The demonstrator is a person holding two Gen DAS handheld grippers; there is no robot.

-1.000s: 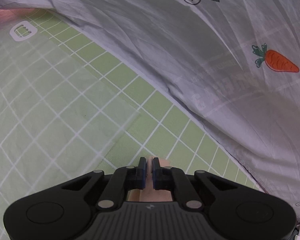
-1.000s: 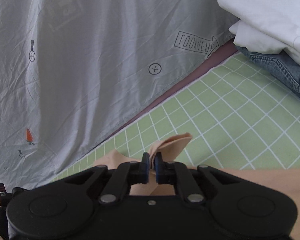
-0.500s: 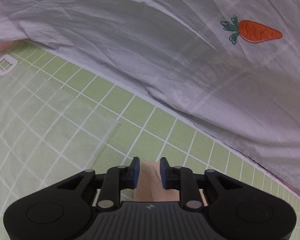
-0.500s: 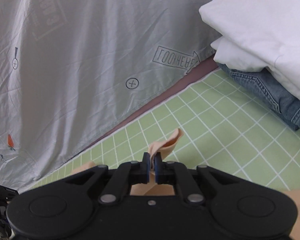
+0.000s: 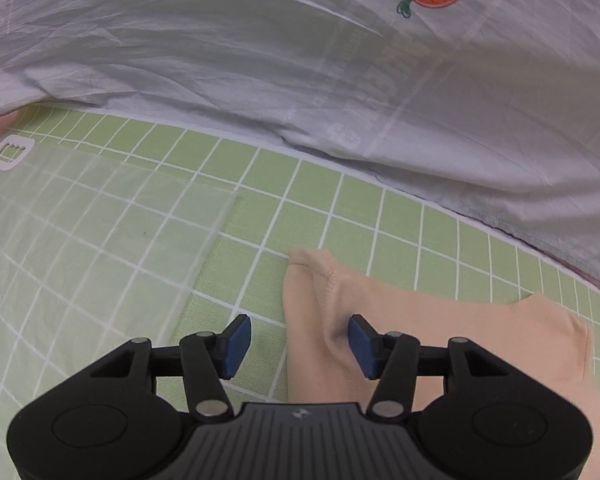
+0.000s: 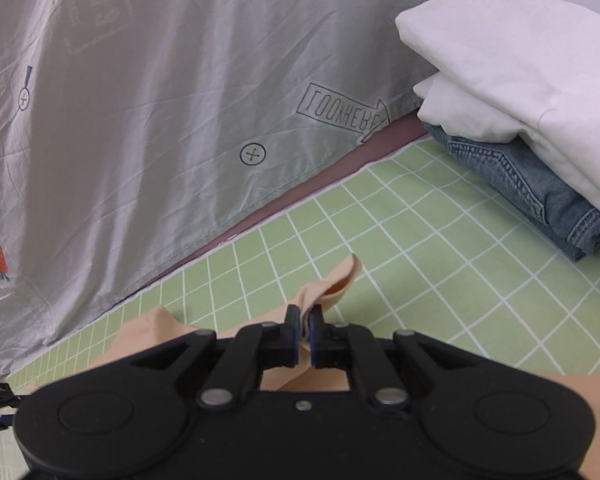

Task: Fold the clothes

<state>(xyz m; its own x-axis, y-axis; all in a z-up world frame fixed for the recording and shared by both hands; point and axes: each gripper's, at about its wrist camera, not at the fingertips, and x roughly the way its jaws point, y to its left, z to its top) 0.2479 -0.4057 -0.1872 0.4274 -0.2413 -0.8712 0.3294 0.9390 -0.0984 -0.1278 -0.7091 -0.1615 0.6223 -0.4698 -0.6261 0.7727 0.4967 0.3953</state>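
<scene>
Peach garment (image 5: 440,336) flat, left fingers (image 5: 236,340) opening, right fingers (image 6: 293,334) pinching its corner

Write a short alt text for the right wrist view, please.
The right tongs pinch a peach garment above a green checked mat. Behind hangs a grey printed sheet; folded white clothes lie on jeans.

soft, even daylight fills both views, bright without harsh glare. the grey sheet (image 5: 260,92) ahead of the left gripper (image 5: 296,342) shows gentle shading in its folds and a pale sheen, as it does in the right view (image 6: 160,140). strong fisheye bending curves the green grid cloth (image 5: 320,208) lines, and the corners go black. the white folded stack (image 6: 512,64) up and right of the right gripper (image 6: 305,334) is nearly washed out. focus is sharp throughout; both gripper bodies are dark, with little detail.
</scene>
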